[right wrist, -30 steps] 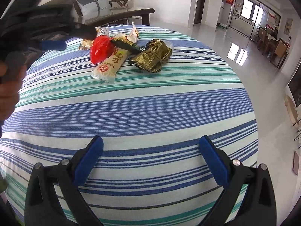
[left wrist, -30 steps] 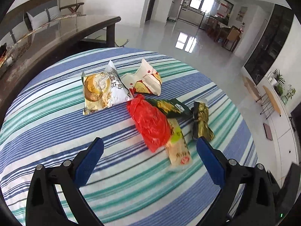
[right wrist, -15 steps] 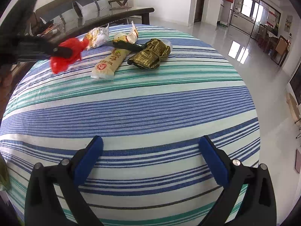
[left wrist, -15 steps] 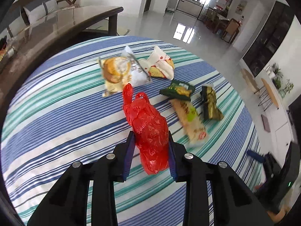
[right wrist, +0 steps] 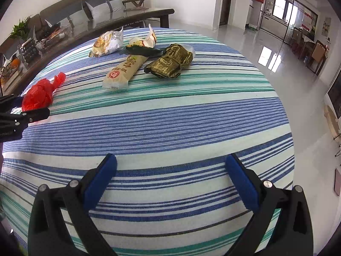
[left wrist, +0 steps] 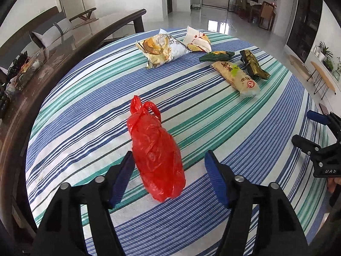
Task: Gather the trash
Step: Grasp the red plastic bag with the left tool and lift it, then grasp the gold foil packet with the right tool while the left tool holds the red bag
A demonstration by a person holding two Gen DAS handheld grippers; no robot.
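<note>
The red plastic bag (left wrist: 156, 153) lies on the striped desk (left wrist: 85, 111) near its left edge, between the left gripper's (left wrist: 169, 177) parted jaws. Snack wrappers (right wrist: 125, 70) cluster at the far edge. The right gripper (right wrist: 170, 181) hovers, jaws wide, empty.

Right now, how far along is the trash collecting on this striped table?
Done: the red plastic bag lies apart from the wrappers, between the left gripper fingers. In hand: nothing; both the left and the right gripper are open. Left: the chip bag, white wrapper, green packet, beige snack bar and gold-green wrapper remain on the tablecloth.
</note>
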